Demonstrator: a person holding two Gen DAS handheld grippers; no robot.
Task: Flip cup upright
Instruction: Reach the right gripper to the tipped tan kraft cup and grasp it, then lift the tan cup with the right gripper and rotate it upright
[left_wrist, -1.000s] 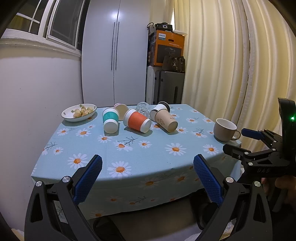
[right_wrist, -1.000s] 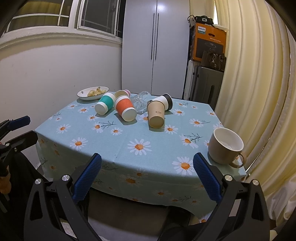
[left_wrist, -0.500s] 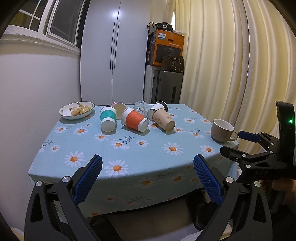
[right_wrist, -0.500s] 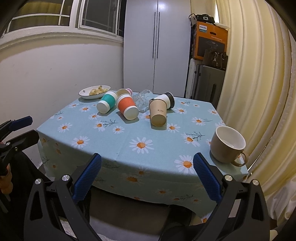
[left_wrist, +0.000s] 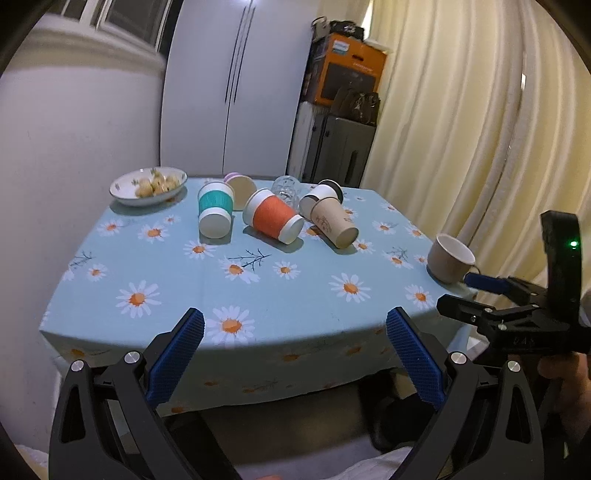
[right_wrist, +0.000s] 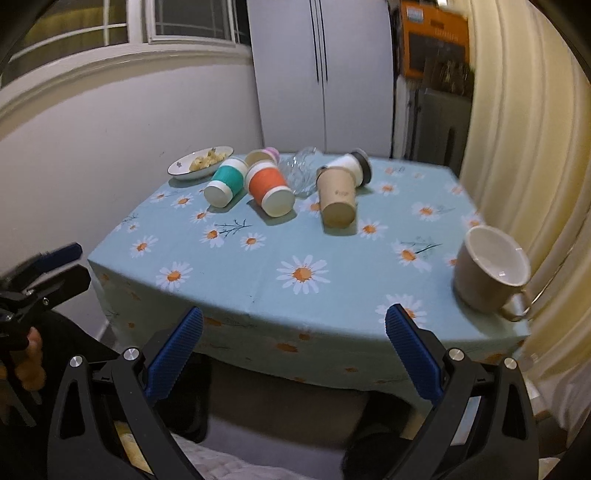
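Several cups lie on their sides at the far part of the daisy tablecloth table (left_wrist: 207, 280): a teal cup (left_wrist: 215, 209) (right_wrist: 226, 181), an orange cup (left_wrist: 274, 218) (right_wrist: 269, 189), a brown paper cup (left_wrist: 332, 220) (right_wrist: 337, 201), a white cup with a black lid (left_wrist: 322, 192) (right_wrist: 351, 166), a pink-lidded cup (left_wrist: 239, 184) and a clear glass (left_wrist: 286, 189) (right_wrist: 300, 173). A beige mug (left_wrist: 448, 258) (right_wrist: 489, 271) stands upright at the right edge. My left gripper (left_wrist: 293, 354) and right gripper (right_wrist: 293, 354) are open and empty, in front of the table's near edge.
A white bowl of food (left_wrist: 148, 186) (right_wrist: 201, 167) sits at the far left corner. A cream curtain (left_wrist: 461, 122) hangs close to the table's right side. A white wall (left_wrist: 74, 147) borders the left. A wardrobe and stacked boxes (left_wrist: 347, 77) stand behind.
Both grippers have tilted down and moved slightly closer to the table; the table and cups appear larger and lower. Nothing on the table has moved.
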